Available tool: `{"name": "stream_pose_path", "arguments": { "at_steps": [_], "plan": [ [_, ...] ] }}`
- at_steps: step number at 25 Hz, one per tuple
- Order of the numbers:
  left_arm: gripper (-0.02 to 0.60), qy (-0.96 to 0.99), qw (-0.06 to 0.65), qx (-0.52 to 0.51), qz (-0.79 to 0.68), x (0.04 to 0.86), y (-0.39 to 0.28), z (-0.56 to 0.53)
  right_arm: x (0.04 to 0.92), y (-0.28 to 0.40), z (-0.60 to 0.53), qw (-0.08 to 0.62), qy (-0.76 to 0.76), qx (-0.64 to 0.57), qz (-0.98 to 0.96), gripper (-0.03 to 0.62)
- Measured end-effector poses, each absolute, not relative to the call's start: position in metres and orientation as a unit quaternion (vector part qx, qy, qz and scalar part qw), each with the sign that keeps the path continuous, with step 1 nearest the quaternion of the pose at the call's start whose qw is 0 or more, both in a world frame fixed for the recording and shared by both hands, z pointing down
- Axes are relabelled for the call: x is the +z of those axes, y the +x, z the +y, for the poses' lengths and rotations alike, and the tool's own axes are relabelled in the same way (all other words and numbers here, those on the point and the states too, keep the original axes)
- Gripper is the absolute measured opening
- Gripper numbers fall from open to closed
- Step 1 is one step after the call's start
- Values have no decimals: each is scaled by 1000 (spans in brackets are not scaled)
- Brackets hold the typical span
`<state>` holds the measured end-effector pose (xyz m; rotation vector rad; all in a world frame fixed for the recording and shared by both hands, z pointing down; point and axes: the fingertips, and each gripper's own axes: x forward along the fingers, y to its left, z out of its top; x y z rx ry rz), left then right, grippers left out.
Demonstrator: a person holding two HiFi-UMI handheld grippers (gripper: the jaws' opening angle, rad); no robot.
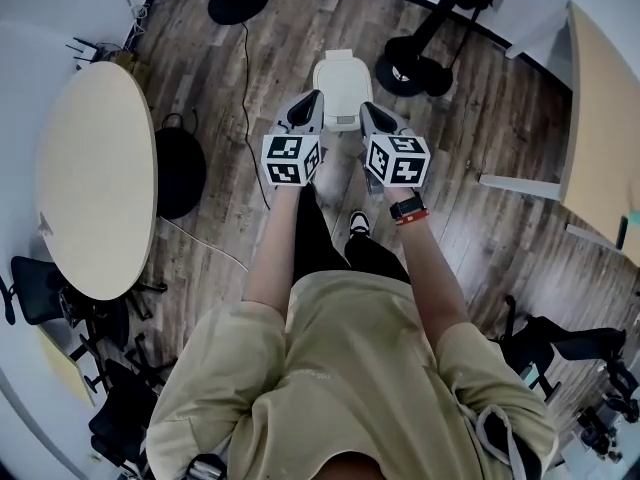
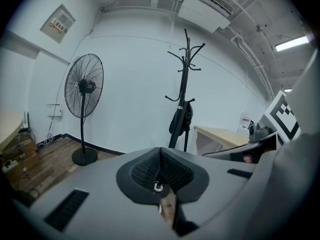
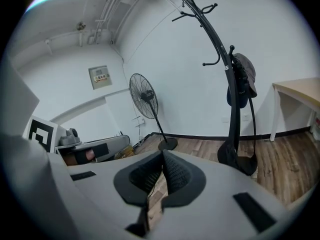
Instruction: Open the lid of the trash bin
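Approach looked like the step in hand: trash bin (image 1: 340,90) stood on the floor (image 1: 225,78), lid (image 1: 339,72) seemingly down. Left tool (image 1: 316,98) and right tool (image 1: 364,107) hovered above its near edge, jaws pressed together, empty. Next they needed lowering to the lid's rim

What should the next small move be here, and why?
Probably tilt and lower the grippers toward the trash bin. In the head view the left gripper and right gripper hang above it, and its lid looks shut. Both gripper views face the far wall rather than the bin, and both pairs of jaws are together on nothing.
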<state>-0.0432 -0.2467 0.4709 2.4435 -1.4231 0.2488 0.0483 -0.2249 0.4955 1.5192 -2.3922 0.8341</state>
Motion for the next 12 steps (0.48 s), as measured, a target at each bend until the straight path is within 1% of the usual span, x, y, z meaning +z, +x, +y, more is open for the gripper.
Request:
{"name": "stream_pose_path", "arguments": {
  "at_steps": [3, 8, 12],
  "plan": [
    [25, 851, 167, 93, -489, 491, -46, -258, 511, 44, -236, 100, 509, 289, -804, 8],
    [25, 853, 170, 101, -483, 520, -50, -272, 541, 40, -254, 109, 510, 298, -800, 3],
    [25, 854, 173, 112, -477, 546, -54, -282, 570, 37, -263, 133, 509, 295, -798, 3]
  ]
}}
